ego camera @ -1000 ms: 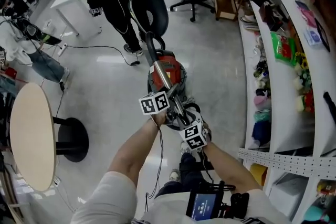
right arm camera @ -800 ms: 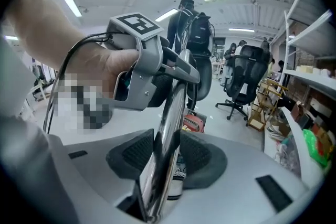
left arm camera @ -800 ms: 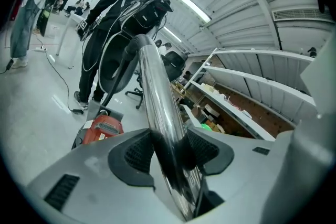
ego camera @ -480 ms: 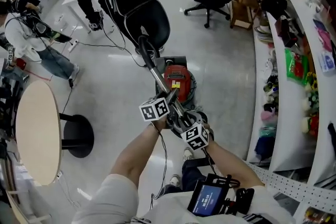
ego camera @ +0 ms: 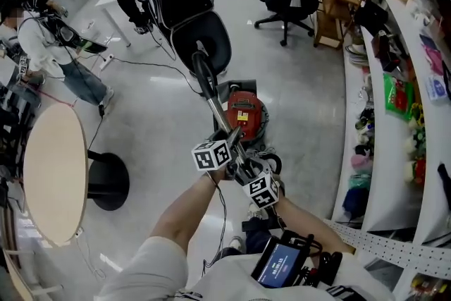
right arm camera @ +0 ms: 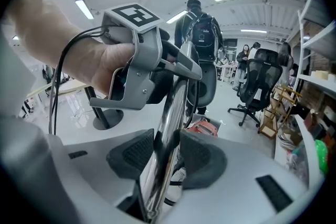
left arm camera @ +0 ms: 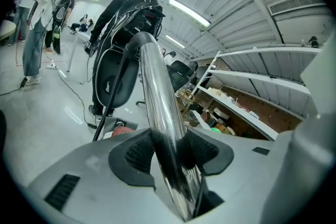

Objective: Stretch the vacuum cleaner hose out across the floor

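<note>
Item: polished chrome wand tube (ego camera: 215, 103) of vacuum cleaner; smooth, rigid, round in section, mirror-bright. Clenched near its lower end by both tools: left tool (left arm camera: 169, 152) forward, right tool (right arm camera: 167, 155) just behind it, textured black rubber pads pressed on the metal from either side.

Long axis: straight ahead of both tools and rising, away from the holder's body.

Far tip, well beyond left tool: bent black hose end (ego camera: 202, 61), matt, curved. Flexible hose itself not told apart with certainty from the thin dark cables beside it; judged to drop from that bend toward red round plastic canister (ego camera: 245, 113), resting on glossy pale grey floor (ego camera: 155, 123) below the tube, ahead of the tools. Left tool nearer the bend, right tool nearer the holder.

Judged requirement: pull along the tube's axis, away from canister, to draw the hose out straight.

Surroundings: dark-clad person (right arm camera: 202, 34) beyond the tip; round beige table (ego camera: 49, 180) on black pedestal, well left of left tool.
</note>
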